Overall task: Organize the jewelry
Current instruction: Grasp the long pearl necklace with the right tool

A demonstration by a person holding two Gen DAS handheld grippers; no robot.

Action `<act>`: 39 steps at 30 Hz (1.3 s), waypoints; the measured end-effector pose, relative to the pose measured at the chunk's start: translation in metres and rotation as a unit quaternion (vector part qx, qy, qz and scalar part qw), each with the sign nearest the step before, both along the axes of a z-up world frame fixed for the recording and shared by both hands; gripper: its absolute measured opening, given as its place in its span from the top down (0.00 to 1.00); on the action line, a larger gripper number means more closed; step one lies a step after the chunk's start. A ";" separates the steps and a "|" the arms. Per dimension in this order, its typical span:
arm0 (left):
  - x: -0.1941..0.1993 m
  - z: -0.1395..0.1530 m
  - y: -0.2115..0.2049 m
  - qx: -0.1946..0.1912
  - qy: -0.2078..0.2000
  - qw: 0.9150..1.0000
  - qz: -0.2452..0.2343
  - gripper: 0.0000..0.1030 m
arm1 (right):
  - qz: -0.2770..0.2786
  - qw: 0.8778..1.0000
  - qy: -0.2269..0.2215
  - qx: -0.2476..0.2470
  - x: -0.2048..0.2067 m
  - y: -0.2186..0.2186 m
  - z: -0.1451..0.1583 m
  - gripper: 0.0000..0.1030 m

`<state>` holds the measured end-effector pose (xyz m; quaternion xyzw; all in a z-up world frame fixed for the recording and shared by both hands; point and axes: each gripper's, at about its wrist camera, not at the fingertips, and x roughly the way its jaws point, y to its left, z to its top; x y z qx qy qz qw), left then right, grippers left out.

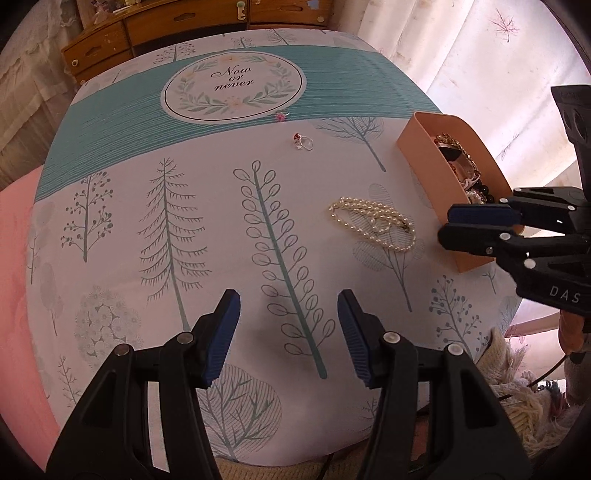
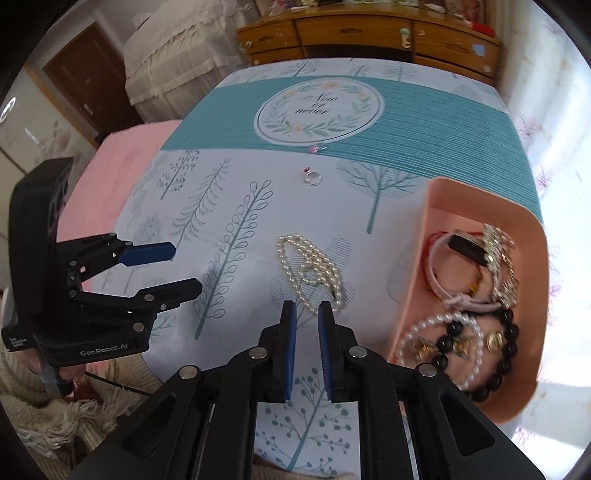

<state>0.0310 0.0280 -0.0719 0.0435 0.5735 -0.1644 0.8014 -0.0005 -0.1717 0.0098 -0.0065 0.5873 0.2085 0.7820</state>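
A cream pearl necklace (image 1: 373,221) (image 2: 310,266) lies bunched on the tree-print cloth, left of a peach box (image 1: 424,166) (image 2: 410,258) that holds several bracelets and bead strings. Farther back lie a silver ring with a red stone (image 1: 304,142) (image 2: 312,178) and a small pink piece (image 1: 281,116) (image 2: 314,148). My right gripper (image 2: 307,308) (image 1: 445,224) points down just short of the necklace's near end, with its jaws a narrow gap apart and no pad pressing on anything. My left gripper (image 1: 288,306) (image 2: 186,269) hovers open and empty over bare cloth, left of the necklace.
The cloth covers a table (image 1: 184,122) with a teal band and a round "Now or never" print. A wooden dresser (image 2: 369,33) stands behind it. Pink bedding (image 2: 122,166) lies to the left, and a curtain (image 1: 461,44) hangs to the right. A fringed knit sleeve (image 2: 74,413) shows at the near edge.
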 end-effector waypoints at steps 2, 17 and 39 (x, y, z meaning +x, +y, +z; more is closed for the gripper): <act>0.002 -0.002 0.002 -0.002 0.001 1.000 0.002 0.50 | 0.023 1.000 -0.001 -0.013 0.009 0.009 -0.007 0.64; 0.013 -0.013 0.024 -0.022 0.012 0.999 0.031 0.50 | 0.185 0.971 0.032 -0.148 0.050 0.054 -0.065 0.67; 0.100 0.004 -0.008 -0.046 -0.007 0.999 0.003 0.50 | 0.065 0.995 -0.032 -0.065 0.064 0.014 -0.032 0.96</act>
